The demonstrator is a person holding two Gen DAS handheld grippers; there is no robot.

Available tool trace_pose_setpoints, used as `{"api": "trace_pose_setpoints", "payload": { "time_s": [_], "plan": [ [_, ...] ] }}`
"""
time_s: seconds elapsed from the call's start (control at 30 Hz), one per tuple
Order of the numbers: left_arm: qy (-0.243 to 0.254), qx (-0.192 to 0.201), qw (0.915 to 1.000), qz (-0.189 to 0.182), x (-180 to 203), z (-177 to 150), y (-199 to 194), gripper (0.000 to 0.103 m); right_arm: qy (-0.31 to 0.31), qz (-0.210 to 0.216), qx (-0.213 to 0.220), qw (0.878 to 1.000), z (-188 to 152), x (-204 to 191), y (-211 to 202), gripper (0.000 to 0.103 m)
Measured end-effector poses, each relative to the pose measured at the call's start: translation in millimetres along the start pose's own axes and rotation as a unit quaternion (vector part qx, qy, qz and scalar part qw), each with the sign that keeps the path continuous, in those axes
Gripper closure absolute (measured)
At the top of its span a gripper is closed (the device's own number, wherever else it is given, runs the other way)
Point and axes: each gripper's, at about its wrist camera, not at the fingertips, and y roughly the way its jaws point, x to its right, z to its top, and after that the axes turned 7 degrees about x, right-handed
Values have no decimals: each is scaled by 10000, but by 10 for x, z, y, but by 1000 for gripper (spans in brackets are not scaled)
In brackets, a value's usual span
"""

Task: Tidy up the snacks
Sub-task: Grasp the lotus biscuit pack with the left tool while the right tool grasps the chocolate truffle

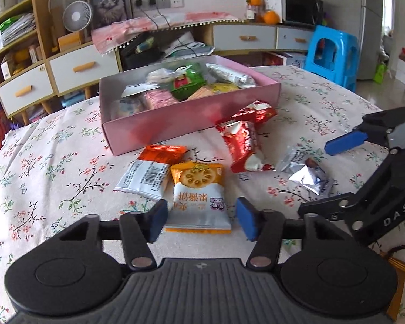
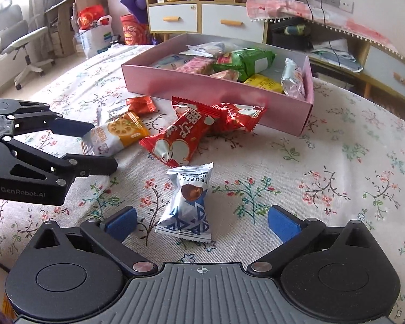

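A pink box (image 1: 159, 132) (image 2: 216, 91) with several snack packs stands on the floral tablecloth. In front of it lie an orange biscuit pack (image 1: 198, 197) (image 2: 116, 135), an orange-and-white pack (image 1: 151, 170), two red packs (image 1: 243, 140) (image 2: 183, 137) and a silver truffle pack (image 2: 187, 205) (image 1: 305, 170). My left gripper (image 1: 202, 221) is open, its pads on either side of the biscuit pack's near end. My right gripper (image 2: 201, 224) is open wide around the truffle pack's near end. Each gripper shows in the other's view.
The round table's tablecloth (image 2: 337, 178) has free cloth to the right of the truffle pack and to the left of the box (image 1: 40, 162). Drawers and shelves (image 1: 27, 81) stand behind the table, a blue stool (image 1: 332, 54) at the far right.
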Motion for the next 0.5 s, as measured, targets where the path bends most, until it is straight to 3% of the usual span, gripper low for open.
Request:
{"api": "trace_pose_setpoints", "payload": {
  "time_s": [0.13, 0.5],
  "plan": [
    [32, -50, 10000, 74, 42, 24, 8, 58, -12, -24, -70, 10000, 20, -7, 0, 0],
    [-500, -264, 9979, 299, 58, 110, 83, 57, -109, -97, -70, 9999, 59, -41, 7, 7]
  ]
}}
